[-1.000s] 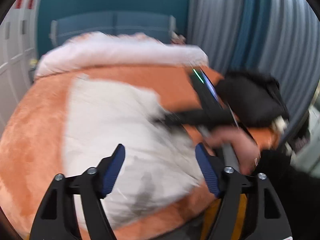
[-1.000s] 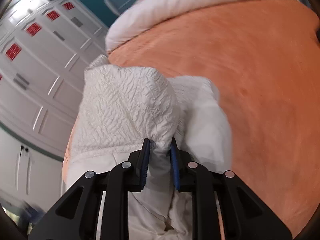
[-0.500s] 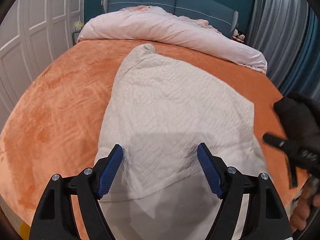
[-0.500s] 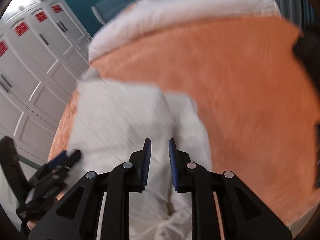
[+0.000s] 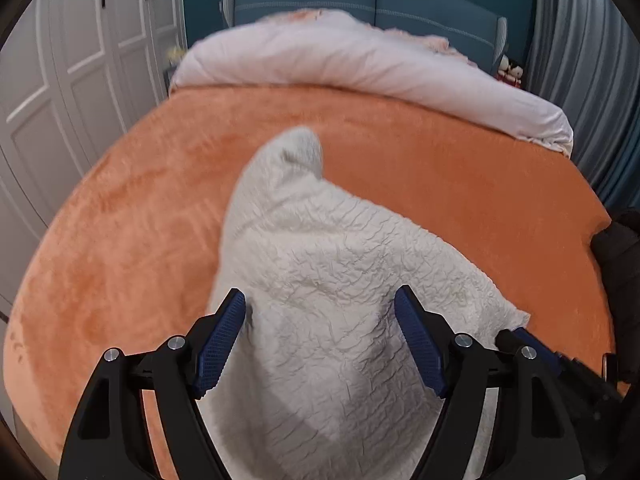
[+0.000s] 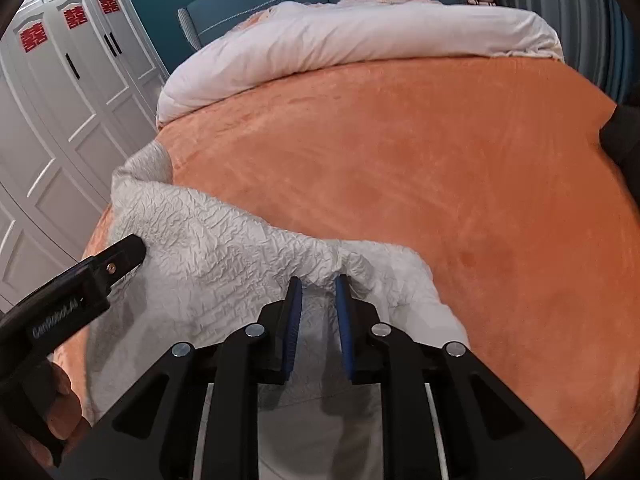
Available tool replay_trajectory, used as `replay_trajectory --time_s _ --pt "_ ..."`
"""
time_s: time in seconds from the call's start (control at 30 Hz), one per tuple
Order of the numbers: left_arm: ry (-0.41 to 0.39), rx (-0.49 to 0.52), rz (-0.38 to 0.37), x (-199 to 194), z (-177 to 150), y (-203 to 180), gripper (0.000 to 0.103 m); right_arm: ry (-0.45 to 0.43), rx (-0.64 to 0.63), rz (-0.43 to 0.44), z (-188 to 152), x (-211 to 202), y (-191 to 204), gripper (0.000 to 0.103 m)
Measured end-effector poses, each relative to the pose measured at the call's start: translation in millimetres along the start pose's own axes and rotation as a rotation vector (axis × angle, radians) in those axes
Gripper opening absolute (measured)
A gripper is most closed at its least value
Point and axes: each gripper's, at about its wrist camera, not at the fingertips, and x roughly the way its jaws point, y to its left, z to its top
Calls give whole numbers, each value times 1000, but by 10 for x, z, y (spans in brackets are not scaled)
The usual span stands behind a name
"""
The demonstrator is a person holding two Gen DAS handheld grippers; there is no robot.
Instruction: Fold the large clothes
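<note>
A white crinkled garment lies on the orange bed cover, one corner pointing up the bed. My left gripper hovers open over its near part, with cloth below the wide-apart fingers and neither pad touching it. In the right wrist view, my right gripper has its jaws closing on a raised ridge of the garment, pinched between the blue pads. One left finger reaches onto the cloth from the left. The right gripper's fingers show at the garment's right corner.
A rolled white duvet lies across the head of the bed before a blue headboard. White wardrobe doors stand to the left and grey curtains to the right. A dark bundle sits at the bed's right edge. A hand holds the left gripper.
My left gripper swung from the bed's right side to over the garment and came down closer, still open. The right gripper kept its pinch and pulled the cloth flatter.
</note>
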Motion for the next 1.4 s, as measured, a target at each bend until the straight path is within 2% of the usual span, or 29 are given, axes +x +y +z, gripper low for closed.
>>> replay_trajectory --time_s 0.23,0.63,1.4 --pt "21 20 27 275 -112 -99 81 15 47 65 -98 280 -194 16" --pt "8 66 84 590 -274 -196 90 -7 66 104 -235 542 -277 15" --pt "-28 92 147 809 -364 -285 92 -39 103 132 -330 714 -325 15"
